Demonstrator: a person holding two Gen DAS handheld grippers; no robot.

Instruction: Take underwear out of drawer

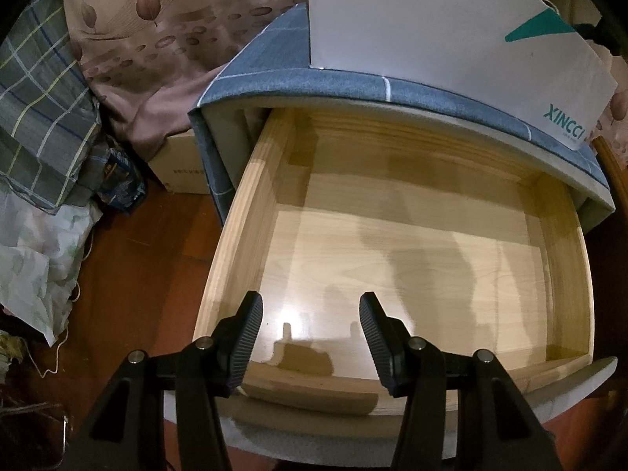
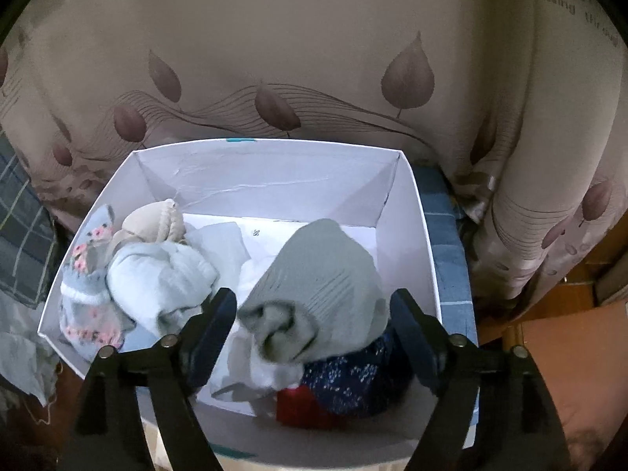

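Note:
In the left wrist view the pale wooden drawer (image 1: pixel 251 196) stands pulled out, and its bottom shows bare with no clothing on it. My left gripper (image 1: pixel 311 300) hovers open over the drawer's front part, nothing between its fingers. In the right wrist view a white box (image 2: pixel 274 172) holds several pieces of underwear. A grey-green piece (image 2: pixel 322 274), slightly blurred, lies on top between the fingers of my right gripper (image 2: pixel 313 296), whose pads stand apart from it. Under it are a navy dotted piece (image 2: pixel 353 380) and a red one (image 2: pixel 298 404). A light blue piece (image 2: pixel 165 274), a floral one (image 2: pixel 86 274) and a beige one (image 2: pixel 157 223) fill the left side.
The white box (image 1: pixel 431 19) stands on the blue checked cabinet top (image 1: pixel 353 78) above the drawer. Leaf-patterned cloth (image 2: pixel 314 59) hangs behind it. Plaid fabric (image 1: pixel 39 98), a cardboard box (image 1: pixel 176 165) and bags lie on the red-brown floor (image 1: pixel 137 274) to the left.

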